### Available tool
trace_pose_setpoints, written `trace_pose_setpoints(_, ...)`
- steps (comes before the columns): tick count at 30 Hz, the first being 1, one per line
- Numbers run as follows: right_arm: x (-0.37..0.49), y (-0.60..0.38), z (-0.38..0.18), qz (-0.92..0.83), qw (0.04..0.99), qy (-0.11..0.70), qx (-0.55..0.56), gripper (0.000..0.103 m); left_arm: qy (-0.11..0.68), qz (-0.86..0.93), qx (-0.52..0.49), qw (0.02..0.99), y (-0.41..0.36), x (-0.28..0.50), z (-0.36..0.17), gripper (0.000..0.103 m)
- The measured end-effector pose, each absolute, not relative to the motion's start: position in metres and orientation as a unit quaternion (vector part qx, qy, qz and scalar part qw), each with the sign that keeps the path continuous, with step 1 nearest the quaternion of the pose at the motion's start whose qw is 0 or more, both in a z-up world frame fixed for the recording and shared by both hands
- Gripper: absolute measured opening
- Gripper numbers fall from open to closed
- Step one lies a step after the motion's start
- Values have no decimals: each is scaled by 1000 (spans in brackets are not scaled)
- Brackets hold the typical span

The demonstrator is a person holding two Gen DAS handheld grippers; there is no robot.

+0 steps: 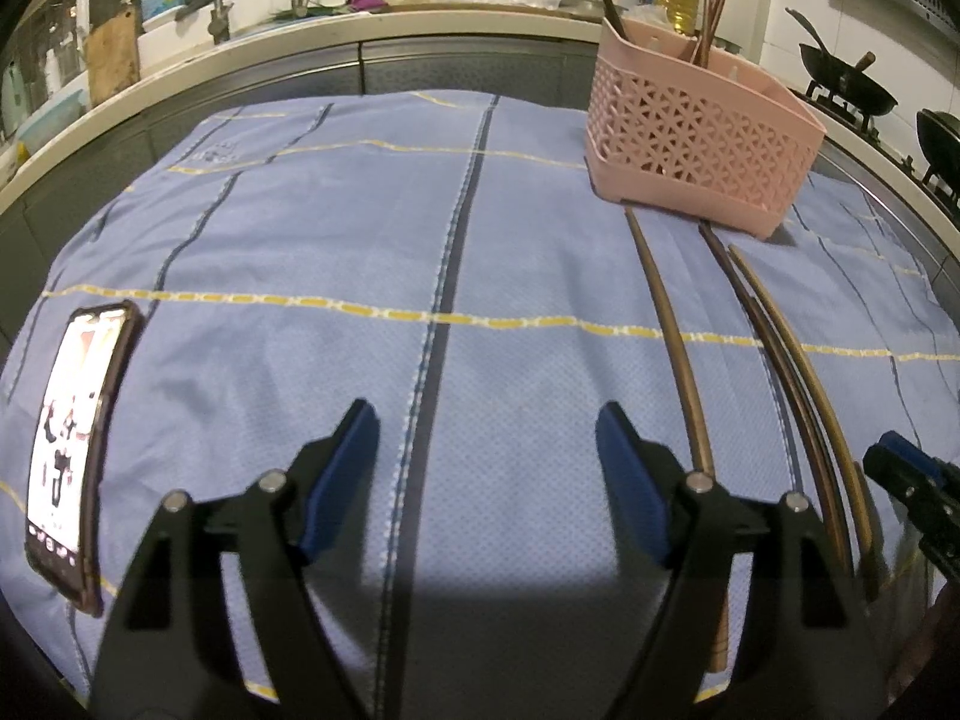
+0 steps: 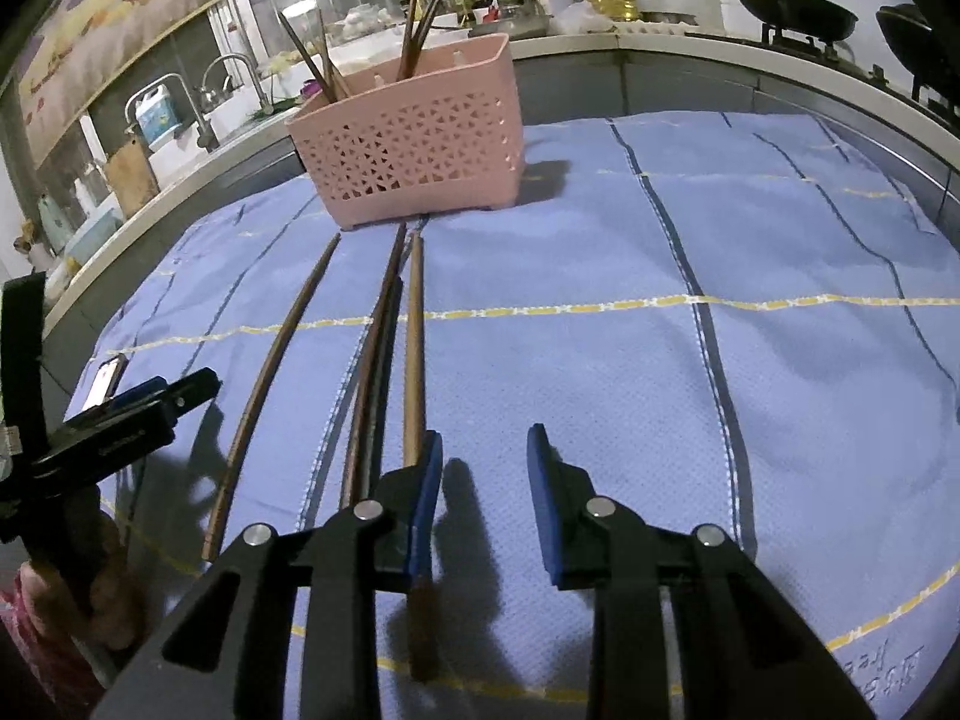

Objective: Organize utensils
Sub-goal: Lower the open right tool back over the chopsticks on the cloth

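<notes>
Fingers [image 1: 630,468] of both grippers gape empty; chopsticks [image 2: 413,348] lie before basket [image 2: 414,162].

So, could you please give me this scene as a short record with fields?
surface: blue checked cloth
holder: pink perforated utensil basket, upright at the far side of the cloth, several chopsticks standing in it
loose utensils: four chopsticks lying on the cloth in front of the basket
other item: phone, screen lit, on the cloth's left edge
left gripper: open, empty
right gripper: open, empty, just right of the nearest chopstick
</notes>
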State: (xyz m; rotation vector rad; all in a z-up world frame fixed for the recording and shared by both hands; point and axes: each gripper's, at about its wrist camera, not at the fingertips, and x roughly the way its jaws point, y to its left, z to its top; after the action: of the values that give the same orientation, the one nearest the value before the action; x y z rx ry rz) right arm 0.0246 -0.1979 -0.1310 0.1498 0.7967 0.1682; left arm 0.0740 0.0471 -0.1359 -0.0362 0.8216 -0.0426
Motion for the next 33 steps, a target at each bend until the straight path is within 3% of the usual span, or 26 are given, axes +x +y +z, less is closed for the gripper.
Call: trace_pose_setpoints(33,20,-172,-136,86,919,385,-13,29,401,-24,-19,916,45,74,-137,76)
